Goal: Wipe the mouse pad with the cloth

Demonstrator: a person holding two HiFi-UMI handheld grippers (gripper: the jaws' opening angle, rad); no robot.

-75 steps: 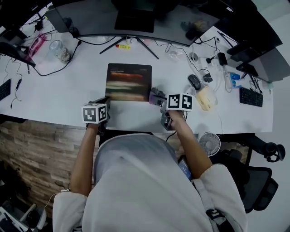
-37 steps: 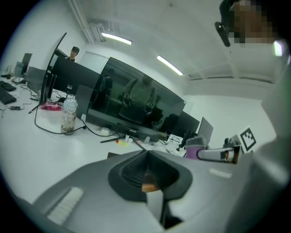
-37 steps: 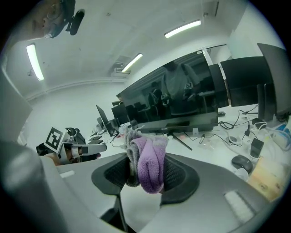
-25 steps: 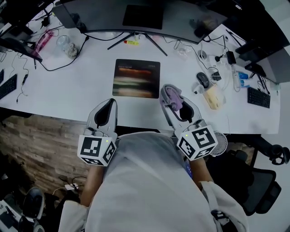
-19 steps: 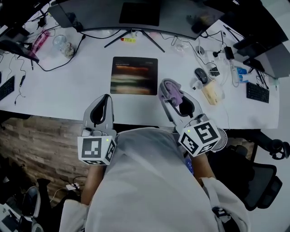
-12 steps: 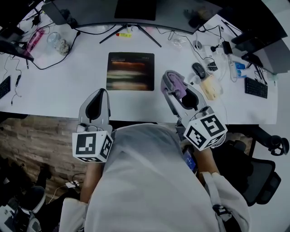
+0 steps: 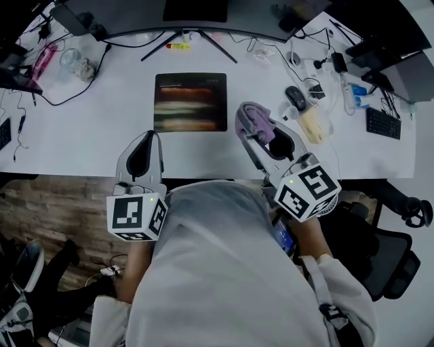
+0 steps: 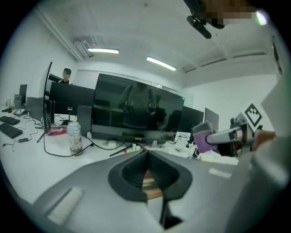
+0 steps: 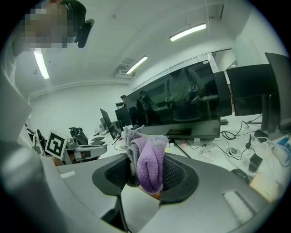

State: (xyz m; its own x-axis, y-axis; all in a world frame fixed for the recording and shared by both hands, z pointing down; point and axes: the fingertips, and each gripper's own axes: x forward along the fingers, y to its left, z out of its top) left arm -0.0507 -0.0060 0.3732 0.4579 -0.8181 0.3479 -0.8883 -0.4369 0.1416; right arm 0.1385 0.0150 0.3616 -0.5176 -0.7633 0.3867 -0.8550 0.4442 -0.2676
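Cloth (image 9: 148, 166), purple and grey, hangs pinched in my right gripper (image 7: 249, 116), plainest in its own view. Only the head view shows the mouse pad (image 7: 190, 101), lying ahead-left, apart. My left gripper (image 8: 146, 157) is closed, empty.

desk (image 7: 88, 129) white | curved monitor (image 7: 135, 17) at back | mouse (image 7: 296, 97) rt side | jar (image 7: 73, 63) back left | kbd (image 7: 383, 123) far rt

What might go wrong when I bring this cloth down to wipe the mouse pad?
The cloth is only a bunched wad pinched in the right tongs, so dragging may pull it loose. The mouse pad lies unheld, the left tongs shut and off it, so it may slide toward the mouse.
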